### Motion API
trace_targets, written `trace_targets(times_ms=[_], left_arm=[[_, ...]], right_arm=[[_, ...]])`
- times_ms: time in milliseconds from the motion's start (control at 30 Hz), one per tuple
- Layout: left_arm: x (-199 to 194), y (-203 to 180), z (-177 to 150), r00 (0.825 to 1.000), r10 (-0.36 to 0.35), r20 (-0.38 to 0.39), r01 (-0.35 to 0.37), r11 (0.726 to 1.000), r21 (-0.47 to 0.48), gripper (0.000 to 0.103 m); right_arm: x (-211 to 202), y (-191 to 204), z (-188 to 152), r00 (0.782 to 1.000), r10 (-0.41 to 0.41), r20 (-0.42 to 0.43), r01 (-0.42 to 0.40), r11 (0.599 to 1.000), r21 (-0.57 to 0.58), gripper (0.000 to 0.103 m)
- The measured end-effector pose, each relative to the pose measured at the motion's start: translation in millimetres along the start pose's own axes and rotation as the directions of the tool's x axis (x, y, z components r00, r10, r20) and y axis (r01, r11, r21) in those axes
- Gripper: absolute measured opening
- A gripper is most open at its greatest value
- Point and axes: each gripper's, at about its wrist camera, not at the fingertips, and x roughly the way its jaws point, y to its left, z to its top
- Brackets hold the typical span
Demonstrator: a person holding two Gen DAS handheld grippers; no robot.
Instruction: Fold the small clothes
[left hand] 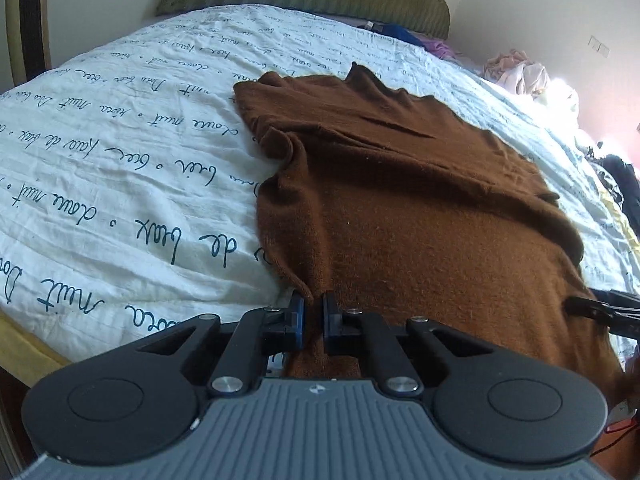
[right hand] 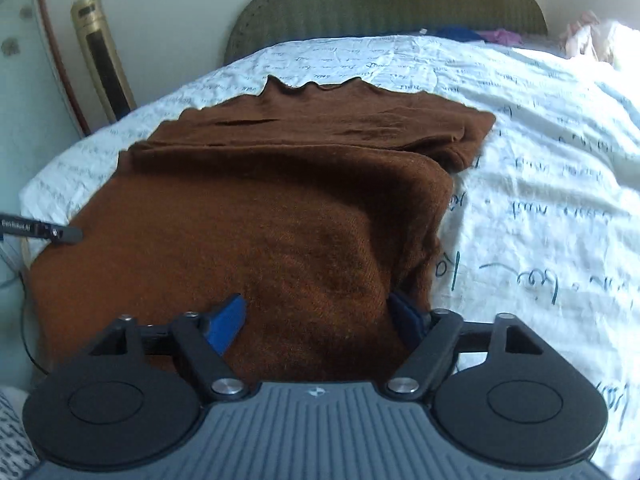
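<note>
A brown knit sweater (left hand: 400, 184) lies spread on the bed, its sleeves folded across the chest. In the left wrist view my left gripper (left hand: 314, 304) is shut on the sweater's near left hem, with a pinch of brown knit between the blue pads. In the right wrist view the sweater (right hand: 260, 208) fills the middle. My right gripper (right hand: 316, 312) stands open over its near right corner, fabric lying loose between the wide-apart pads. The right pad (right hand: 404, 316) is partly hidden by the folded side edge. Each gripper's tip shows at the other view's edge.
The bed's white cover with dark script (left hand: 120, 184) stretches left of the sweater and right of it (right hand: 540, 160). A green headboard (right hand: 380, 4) stands at the far end. Loose clothes are piled at the far right (left hand: 520, 72). A gold tower appliance (right hand: 104, 60) stands beside the bed.
</note>
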Motion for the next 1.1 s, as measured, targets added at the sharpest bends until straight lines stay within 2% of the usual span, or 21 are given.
trace_targets(times_ms=[33, 67, 133, 200, 333, 500, 567, 633, 700, 733, 767, 800, 833, 867, 900, 1000, 1100], left_arm=[[-2, 2, 1, 1.000, -0.008, 0.013, 0.008, 1.000, -0.001, 0.009], [-3, 5, 3, 1.000, -0.016, 0.021, 0.017, 1.000, -0.007, 0.009], [-4, 9, 8, 0.999, -0.025, 0.031, 0.025, 1.000, -0.014, 0.009], [-5, 8, 15, 0.999, -0.025, 0.045, 0.025, 1.000, 0.008, 0.009], [-10, 1, 35, 0.996, -0.022, 0.083, 0.017, 0.998, 0.054, 0.009], [-5, 0, 56, 0.993, 0.000, 0.120, -0.009, 0.997, 0.073, 0.009], [15, 7, 62, 0.997, -0.004, 0.078, -0.001, 0.998, 0.061, 0.009], [38, 17, 59, 1.000, 0.026, 0.018, -0.026, 0.999, 0.042, 0.014], [44, 28, 51, 1.000, 0.002, -0.024, -0.002, 1.000, 0.001, 0.020], [37, 36, 43, 1.000, -0.014, -0.004, 0.014, 0.999, -0.029, 0.031], [28, 41, 37, 1.000, -0.022, 0.005, 0.023, 0.999, -0.042, 0.052], [18, 44, 31, 0.999, -0.032, 0.020, 0.033, 0.998, -0.049, 0.062], [8, 47, 23, 0.998, -0.055, 0.036, 0.057, 0.997, -0.051, 0.075], [1, 48, 16, 0.996, -0.085, 0.031, 0.087, 0.995, -0.048, 0.080], [-4, 49, 9, 0.993, -0.113, 0.015, 0.114, 0.992, -0.049, 0.080], [-10, 51, -10, 0.976, -0.216, -0.032, 0.213, 0.975, -0.064, 0.082], [-12, 55, -20, 0.957, -0.287, -0.025, 0.284, 0.953, -0.104, 0.095]], right_arm=[[-2, -5, 0, 1.000, -0.003, 0.011, 0.003, 0.999, 0.032, 0.008], [-3, -15, 3, 1.000, -0.002, 0.018, 0.000, 0.997, 0.082, 0.004], [-6, -30, 6, 0.999, 0.033, 0.042, -0.039, 0.988, 0.148, 0.004], [-10, -31, 10, 0.998, 0.023, 0.056, -0.031, 0.989, 0.145, 0.004], [-18, -30, 24, 0.993, 0.058, 0.104, -0.074, 0.985, 0.157, 0.004], [-25, -35, 39, 0.988, 0.028, 0.151, -0.051, 0.986, 0.156, 0.003], [-14, -45, 44, 0.989, 0.001, 0.147, -0.029, 0.982, 0.188, 0.003], [3, -50, 44, 0.995, -0.054, 0.085, 0.040, 0.987, 0.158, 0.003], [14, -58, 41, 0.999, -0.031, 0.037, 0.024, 0.981, 0.192, 0.003], [10, -61, 36, 0.999, -0.009, 0.035, 0.002, 0.976, 0.217, 0.006], [2, -61, 32, 0.999, 0.007, 0.043, -0.017, 0.975, 0.223, 0.010], [-7, -59, 29, 0.999, 0.010, 0.050, -0.021, 0.974, 0.224, 0.030], [-17, -59, 25, 0.998, 0.008, 0.061, -0.021, 0.974, 0.226, 0.063], [-30, -58, 17, 0.996, 0.017, 0.083, -0.035, 0.973, 0.226, 0.079], [-40, -58, 10, 0.994, 0.042, 0.106, -0.065, 0.971, 0.229, 0.088], [-63, -55, -12, 0.986, 0.100, 0.134, -0.128, 0.966, 0.224, 0.088], [-71, -53, -31, 0.982, 0.118, 0.146, -0.150, 0.961, 0.231, 0.087]])
